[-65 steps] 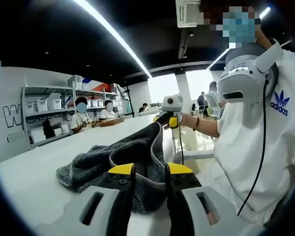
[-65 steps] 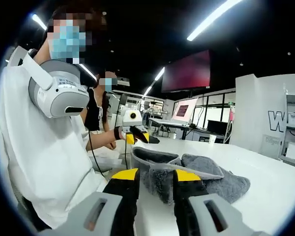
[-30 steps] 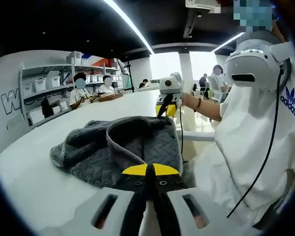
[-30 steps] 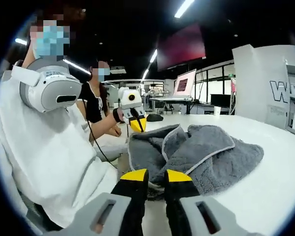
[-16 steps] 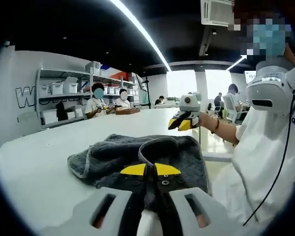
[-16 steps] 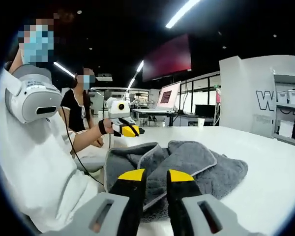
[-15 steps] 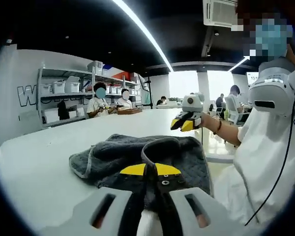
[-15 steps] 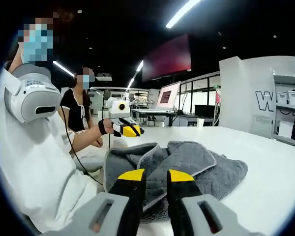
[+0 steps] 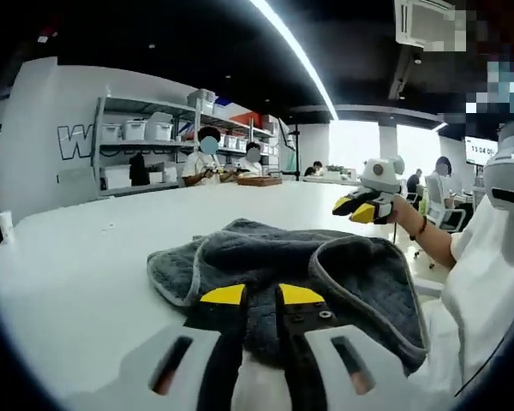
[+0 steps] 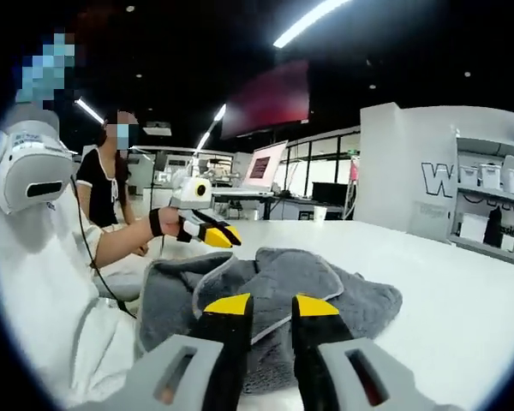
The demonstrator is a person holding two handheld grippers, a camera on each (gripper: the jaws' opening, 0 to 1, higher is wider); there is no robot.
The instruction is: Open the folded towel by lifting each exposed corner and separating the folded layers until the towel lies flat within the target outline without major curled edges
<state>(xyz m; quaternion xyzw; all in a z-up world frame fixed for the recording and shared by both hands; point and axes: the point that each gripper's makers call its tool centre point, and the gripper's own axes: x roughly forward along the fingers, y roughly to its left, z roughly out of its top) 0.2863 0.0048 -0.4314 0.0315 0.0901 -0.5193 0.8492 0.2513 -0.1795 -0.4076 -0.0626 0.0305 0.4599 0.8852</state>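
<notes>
The wide white counter carries the dark grey terry towel with a pale piped edge, which lies in a rumpled heap at the near edge, in front of the person. It is not flat: one layer is folded back over the rest and its pale edge curls upward in both views. No target outline can be made out on the counter.

The towel looks soft, thick and light; I judge it will sag and drag, not slide, and one layer may pull the layer under it along. The best place to take hold seems to be the piped edge near a free corner, where only one layer is exposed.

The left gripper rests low over the near fold with its yellow-tipped jaws a little apart; cloth lies between them, but I cannot tell if they pinch it. The right gripper is also over the towel, jaws slightly apart, and whether it holds cloth is not clear.
</notes>
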